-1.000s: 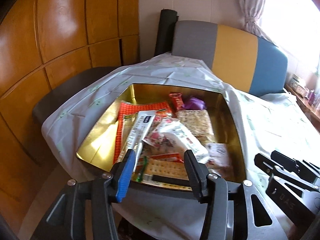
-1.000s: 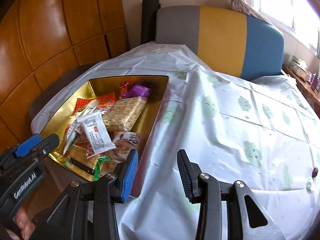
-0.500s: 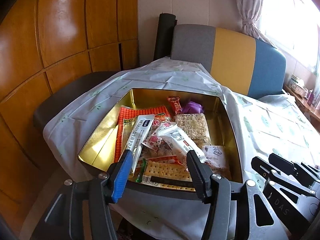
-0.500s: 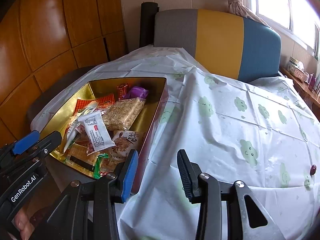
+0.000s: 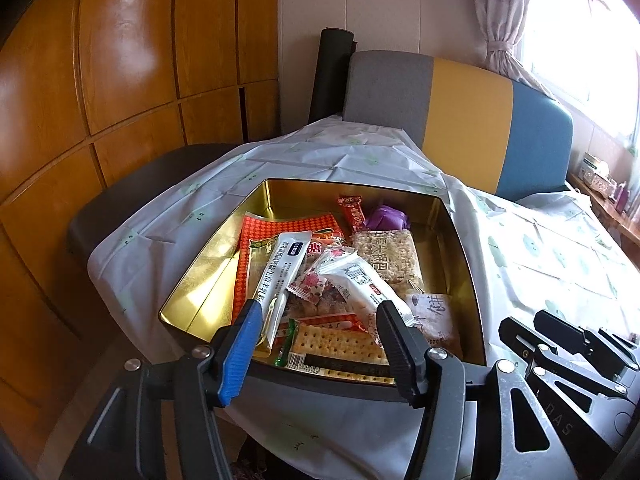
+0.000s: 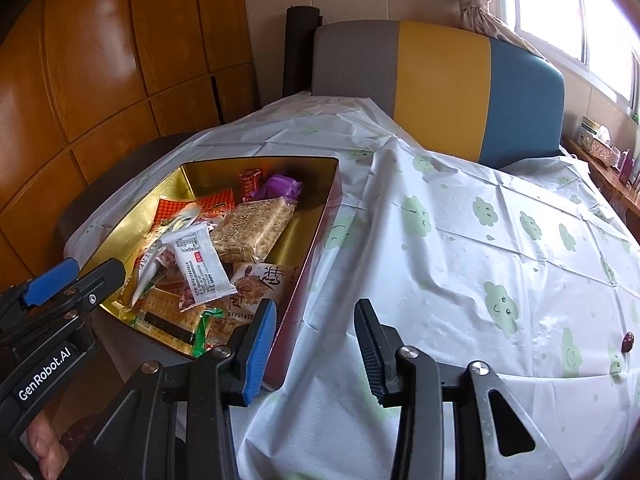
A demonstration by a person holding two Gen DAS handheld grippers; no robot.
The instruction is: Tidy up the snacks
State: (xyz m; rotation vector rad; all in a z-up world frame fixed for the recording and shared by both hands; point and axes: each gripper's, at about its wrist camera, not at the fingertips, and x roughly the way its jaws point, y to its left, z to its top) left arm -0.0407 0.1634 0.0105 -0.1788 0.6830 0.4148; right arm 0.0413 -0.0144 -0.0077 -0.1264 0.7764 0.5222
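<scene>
A gold tin box (image 5: 208, 264) sits at the table's left corner, filled with several snack packets: a white stick pack (image 5: 286, 276), a red-orange bag (image 5: 280, 228), a rice cracker pack (image 5: 386, 254), a purple wrapper (image 5: 386, 218) and soda crackers (image 5: 340, 346). My left gripper (image 5: 318, 324) is open and empty, just in front of the box's near rim. The box also shows in the right wrist view (image 6: 184, 176). My right gripper (image 6: 314, 328) is open and empty, over the tablecloth beside the box's right front corner.
The table wears a white cloth with green clouds (image 6: 460, 240). A grey, yellow and blue sofa back (image 6: 440, 80) stands behind it. Wooden panels (image 5: 120, 80) line the left wall. A small dark red piece (image 6: 627, 341) lies at the cloth's right.
Both grippers have drawn back and risen slightly, so the box appears a little farther away. Both stay open; the snacks have not moved.
</scene>
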